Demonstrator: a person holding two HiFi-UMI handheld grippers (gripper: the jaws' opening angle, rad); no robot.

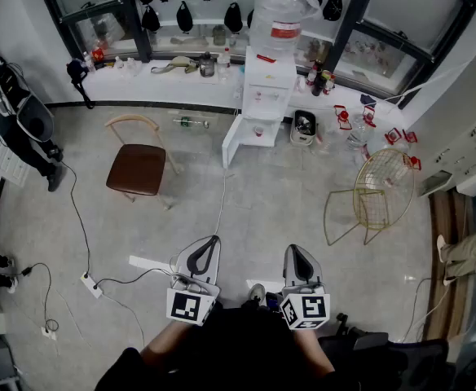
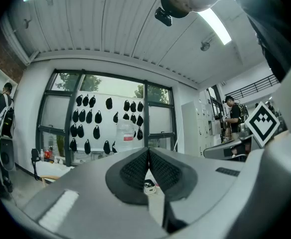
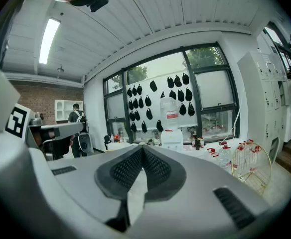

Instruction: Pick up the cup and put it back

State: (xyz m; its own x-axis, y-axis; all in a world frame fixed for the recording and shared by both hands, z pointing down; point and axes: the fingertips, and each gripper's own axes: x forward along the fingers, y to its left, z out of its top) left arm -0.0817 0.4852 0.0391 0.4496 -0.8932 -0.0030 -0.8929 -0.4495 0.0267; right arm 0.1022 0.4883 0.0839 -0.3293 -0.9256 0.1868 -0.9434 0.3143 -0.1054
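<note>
Both grippers are held low in front of the person, far from the window ledge. My left gripper (image 1: 212,243) has its jaws pressed together with nothing between them; in its own view the tips (image 2: 148,151) meet. My right gripper (image 1: 297,251) is also shut and empty, and its tips (image 3: 142,148) touch. On the white ledge (image 1: 140,84) beside the water dispenser (image 1: 271,80) stands what looks like a small metal cup (image 1: 207,65). It is too small to make out clearly.
A brown chair (image 1: 138,168) stands on the floor at the left and a gold wire chair (image 1: 381,190) at the right. Cables and a power strip (image 1: 91,285) lie near my left. A person (image 1: 10,104) stands at the far left, and a leg (image 1: 470,251) shows at the right edge.
</note>
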